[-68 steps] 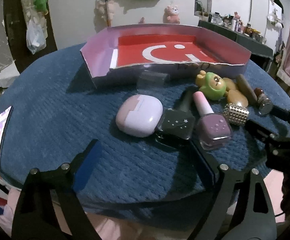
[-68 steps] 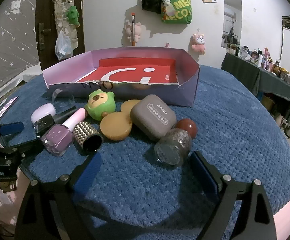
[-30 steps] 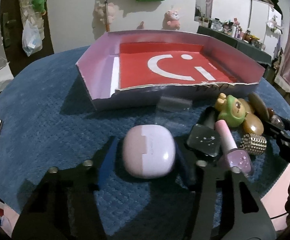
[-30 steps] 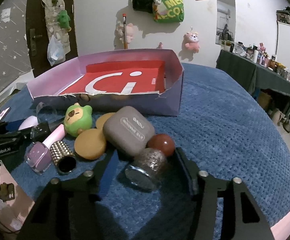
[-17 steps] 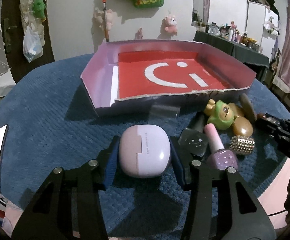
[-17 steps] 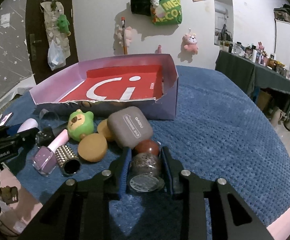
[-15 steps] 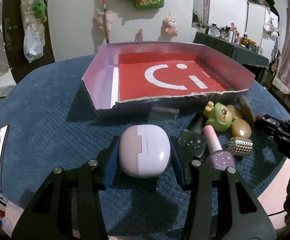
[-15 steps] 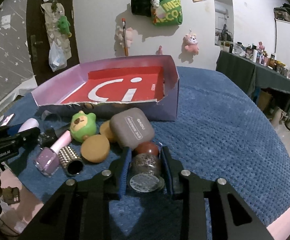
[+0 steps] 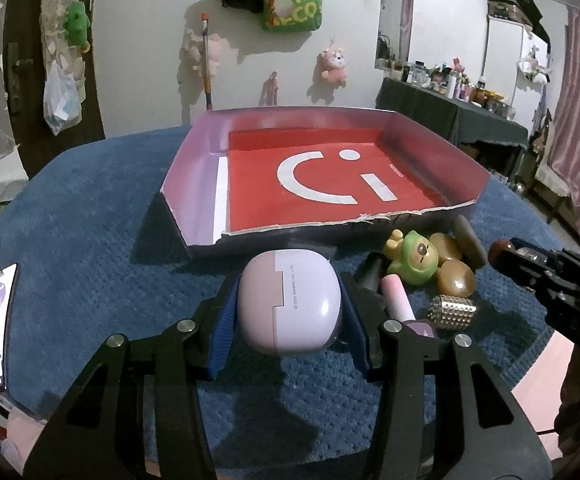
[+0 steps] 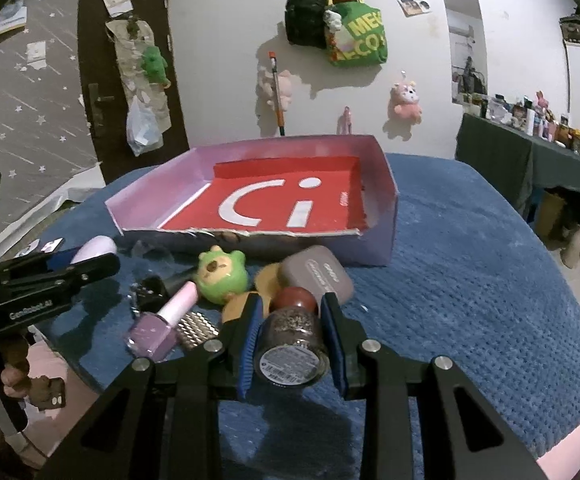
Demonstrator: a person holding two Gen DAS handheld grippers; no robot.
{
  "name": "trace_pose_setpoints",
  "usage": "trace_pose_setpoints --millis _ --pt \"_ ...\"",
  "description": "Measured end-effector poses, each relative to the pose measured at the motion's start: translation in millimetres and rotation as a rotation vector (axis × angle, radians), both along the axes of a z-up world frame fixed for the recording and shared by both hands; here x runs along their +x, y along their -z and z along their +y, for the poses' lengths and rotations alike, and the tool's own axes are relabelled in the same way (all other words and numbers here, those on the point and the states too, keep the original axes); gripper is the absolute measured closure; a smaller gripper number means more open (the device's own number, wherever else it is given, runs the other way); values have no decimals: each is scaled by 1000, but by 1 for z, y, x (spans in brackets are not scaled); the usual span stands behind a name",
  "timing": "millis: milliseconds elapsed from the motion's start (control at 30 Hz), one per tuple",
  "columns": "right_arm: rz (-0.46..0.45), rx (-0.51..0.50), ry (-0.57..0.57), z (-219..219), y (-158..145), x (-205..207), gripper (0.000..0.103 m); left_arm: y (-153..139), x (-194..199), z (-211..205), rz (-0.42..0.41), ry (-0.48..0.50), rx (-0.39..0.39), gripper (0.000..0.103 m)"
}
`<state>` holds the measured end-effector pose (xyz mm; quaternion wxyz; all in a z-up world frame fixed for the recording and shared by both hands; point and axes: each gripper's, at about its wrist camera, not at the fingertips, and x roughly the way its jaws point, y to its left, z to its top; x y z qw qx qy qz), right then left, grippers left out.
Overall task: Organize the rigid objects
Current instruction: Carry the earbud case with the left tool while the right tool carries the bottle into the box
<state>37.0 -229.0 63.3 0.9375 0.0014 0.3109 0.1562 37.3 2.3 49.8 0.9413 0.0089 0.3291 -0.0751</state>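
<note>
Lilac and pale pink, the rounded plastic earbud-style case (image 9: 290, 306) sits clamped between the blue pads of the left gripper (image 9: 288, 320), raised clear of the blue knitted cloth (image 9: 90, 220). The right gripper (image 10: 291, 340) is pinched narrowly on a small glass jar of dark glitter with a rust-red lid (image 10: 291, 340), its labelled base facing the camera.

Seen from the left wrist, the shallow cardboard tray with lilac walls and a red floor bearing a white smiley (image 9: 210, 152) lies at twelve o'clock, just beyond the case, and appears empty. The loose items remain at about three o'clock: a green bear figure (image 9: 413, 260), a pink-capped purple nail polish bottle (image 10: 162, 320) and a studded metal cylinder (image 9: 451, 312).

The step in hand looks like carrying both pieces into the tray. To do it well, each should clear the torn near wall before descending, go down at separate spots on the red floor, and be released only once resting. The jar could roll if laid on its side, so set it upright.
</note>
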Motion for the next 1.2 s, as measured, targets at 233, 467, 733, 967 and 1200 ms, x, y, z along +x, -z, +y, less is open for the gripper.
trace_pose_setpoints --millis 233,467,733,967,1200 --pt "-30 -17 -29 13 -10 4 70 -3 5 -7 -3 13 19 57" --pt "-39 -13 -51 17 -18 14 70 -8 19 -11 15 20 24 57" --pt "-11 11 -83 20 -25 34 70 -18 42 -13 21 29 35 57" --pt "23 31 -105 24 -36 67 70 -31 71 -14 18 38 21 57" --pt "29 11 -114 33 -44 101 70 -35 110 -16 44 40 18 57"
